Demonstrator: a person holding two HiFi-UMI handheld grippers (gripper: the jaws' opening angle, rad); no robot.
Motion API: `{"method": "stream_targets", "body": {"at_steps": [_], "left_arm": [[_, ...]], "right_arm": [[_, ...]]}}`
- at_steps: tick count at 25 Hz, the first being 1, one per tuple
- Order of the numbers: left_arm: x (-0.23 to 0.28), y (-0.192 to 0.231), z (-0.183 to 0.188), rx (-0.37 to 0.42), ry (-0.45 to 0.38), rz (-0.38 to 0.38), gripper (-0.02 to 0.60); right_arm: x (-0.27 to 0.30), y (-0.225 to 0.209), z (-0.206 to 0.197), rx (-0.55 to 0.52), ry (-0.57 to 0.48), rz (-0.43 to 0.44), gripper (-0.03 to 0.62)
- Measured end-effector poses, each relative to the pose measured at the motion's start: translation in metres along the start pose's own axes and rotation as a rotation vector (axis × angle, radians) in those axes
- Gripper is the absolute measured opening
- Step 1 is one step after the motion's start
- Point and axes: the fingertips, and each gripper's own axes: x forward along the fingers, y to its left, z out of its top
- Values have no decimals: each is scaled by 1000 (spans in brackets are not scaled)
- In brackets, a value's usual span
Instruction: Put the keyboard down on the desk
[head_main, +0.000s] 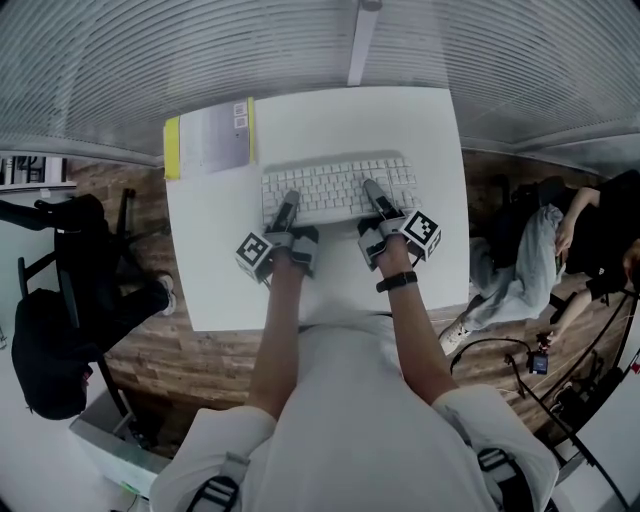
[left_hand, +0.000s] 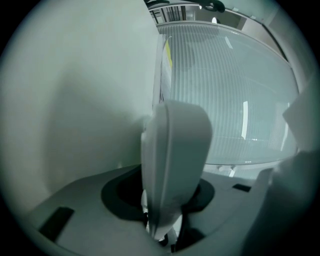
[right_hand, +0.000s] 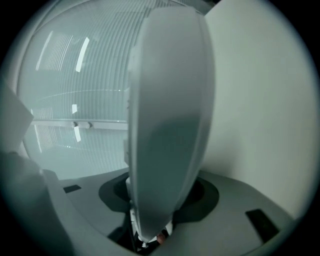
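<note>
Keyboard (head_main: 335, 185): white, compact, pale keys, over white desk (head_main: 420, 130); left tongs (head_main: 289, 200) and right tongs (head_main: 371, 188) each pinching near edge.

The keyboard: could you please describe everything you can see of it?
The keyboard is white, seemingly plastic, with rows of pale keys facing up. It sits roughly level and square over the middle of the white desk, a shadow along its far edge. The left tongs and right tongs grip its near edge.
</note>
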Motion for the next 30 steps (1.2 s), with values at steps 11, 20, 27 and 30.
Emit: {"method": "stream_targets", "body": {"at_steps": [11, 20, 27, 30], "left_arm": [[2, -1, 0, -11, 8, 8, 135], [1, 3, -1, 1, 16, 19, 135], [-1, 8, -1, -6, 18, 39, 135], [1, 7, 0, 2, 17, 39, 135]], "right_arm": [[-39, 15, -23, -145, 58, 66, 258], [-42, 8, -62, -128, 115, 115, 257], [-35, 1, -75, -27, 104, 111, 195], [-34, 0, -75, -7, 89, 113, 171]]}}
